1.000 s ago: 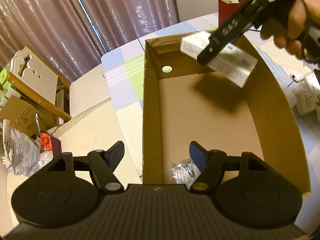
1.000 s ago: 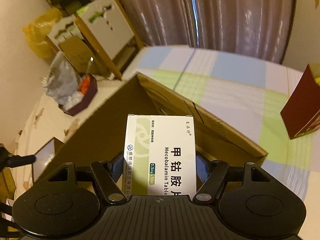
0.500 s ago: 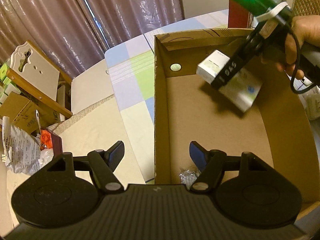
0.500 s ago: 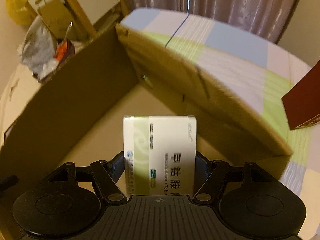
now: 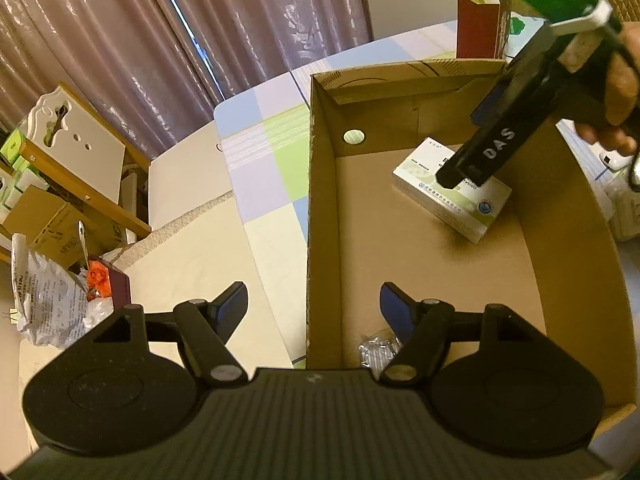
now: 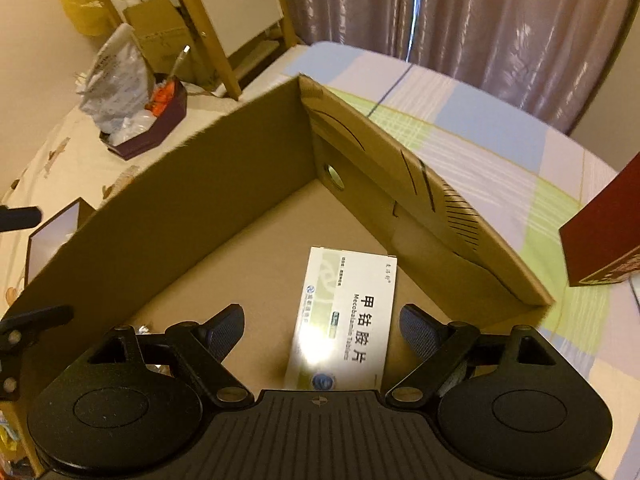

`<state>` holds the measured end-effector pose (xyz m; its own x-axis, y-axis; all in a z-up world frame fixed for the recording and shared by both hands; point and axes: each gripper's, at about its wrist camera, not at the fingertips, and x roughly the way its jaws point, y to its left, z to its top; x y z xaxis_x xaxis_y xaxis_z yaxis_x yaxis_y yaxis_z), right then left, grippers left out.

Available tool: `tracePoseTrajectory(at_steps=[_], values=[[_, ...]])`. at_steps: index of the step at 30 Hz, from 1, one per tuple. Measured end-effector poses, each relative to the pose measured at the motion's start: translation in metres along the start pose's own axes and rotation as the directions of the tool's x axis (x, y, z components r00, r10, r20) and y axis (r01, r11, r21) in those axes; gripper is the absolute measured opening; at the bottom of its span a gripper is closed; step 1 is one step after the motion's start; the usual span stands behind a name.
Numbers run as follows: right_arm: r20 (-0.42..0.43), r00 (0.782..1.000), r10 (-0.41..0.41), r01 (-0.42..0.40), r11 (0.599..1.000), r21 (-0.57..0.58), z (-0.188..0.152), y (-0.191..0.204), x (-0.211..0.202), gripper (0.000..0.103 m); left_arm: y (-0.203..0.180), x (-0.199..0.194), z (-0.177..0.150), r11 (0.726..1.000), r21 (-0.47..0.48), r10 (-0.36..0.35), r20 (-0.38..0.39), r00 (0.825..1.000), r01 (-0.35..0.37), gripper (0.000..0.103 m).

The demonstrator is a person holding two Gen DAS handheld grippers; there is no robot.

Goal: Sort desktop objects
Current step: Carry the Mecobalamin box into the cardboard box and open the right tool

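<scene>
Right wrist view is showing the right gripper (image 6: 320,326) opening, jaws spreading clear of the medicine box (image 6: 346,324), which is lying flat on the cardboard box (image 6: 180,216) floor near the far corner; best lifting straight up without nudging it; left wrist view is adding the left gripper (image 5: 312,306), spread and empty, straddling the left wall, plus a foil packet (image 5: 376,350) at the near end.

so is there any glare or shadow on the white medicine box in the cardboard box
Right wrist view: a bright glare patch washes out the near end of the white medicine box, its far print readable. Left wrist view: no glare, a soft dark shadow beside it on the floor of the brown cardboard box.
</scene>
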<state>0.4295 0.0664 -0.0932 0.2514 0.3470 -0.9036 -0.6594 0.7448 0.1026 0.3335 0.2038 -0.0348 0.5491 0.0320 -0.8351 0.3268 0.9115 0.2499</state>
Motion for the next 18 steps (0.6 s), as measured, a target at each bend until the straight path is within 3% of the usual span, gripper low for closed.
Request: tracePoseTrajectory(at_steps=[18], values=[[0.16,0.987,0.035,-0.032,0.999,-0.019,-0.063,0.023,-0.101,0.087,-0.027,-0.057,-0.015,0.999,-0.023,0.023,0.061,0.998,-0.022,0.084]])
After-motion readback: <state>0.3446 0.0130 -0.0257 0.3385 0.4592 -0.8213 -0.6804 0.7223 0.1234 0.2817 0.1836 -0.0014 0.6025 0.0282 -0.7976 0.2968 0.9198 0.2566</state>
